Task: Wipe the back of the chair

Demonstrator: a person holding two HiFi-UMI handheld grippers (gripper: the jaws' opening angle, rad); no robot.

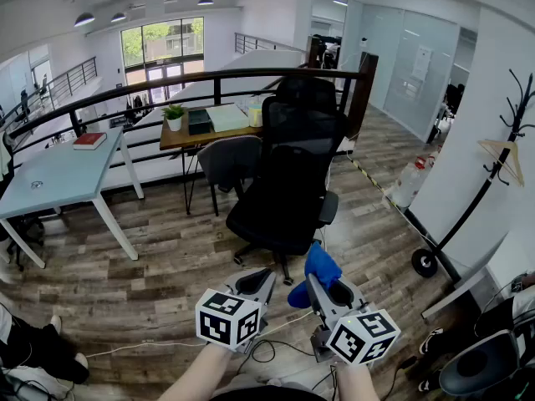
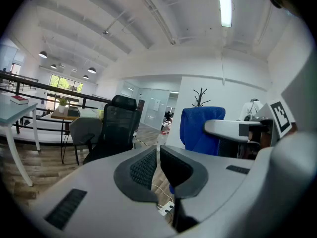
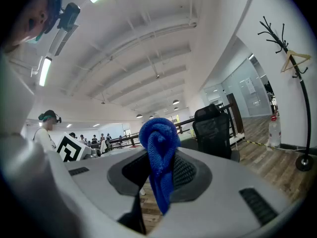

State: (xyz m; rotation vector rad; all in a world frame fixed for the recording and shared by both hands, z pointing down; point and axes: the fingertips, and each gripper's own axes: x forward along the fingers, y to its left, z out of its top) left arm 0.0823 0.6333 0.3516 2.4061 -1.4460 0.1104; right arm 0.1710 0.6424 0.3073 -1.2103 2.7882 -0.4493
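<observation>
Chair (image 1: pixel 292 170) beyond right claw (image 1: pixel 322 289), blue cloth (image 1: pixel 321 266) between its jaws

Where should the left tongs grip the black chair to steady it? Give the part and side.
Probably the edge of the chair's back at the head view's left, just under the headrest, approached from that side, where the left tongs are. That upright rim looks thin enough to span; the jaws, now together, must open first. The right tongs hold the cloth.
</observation>
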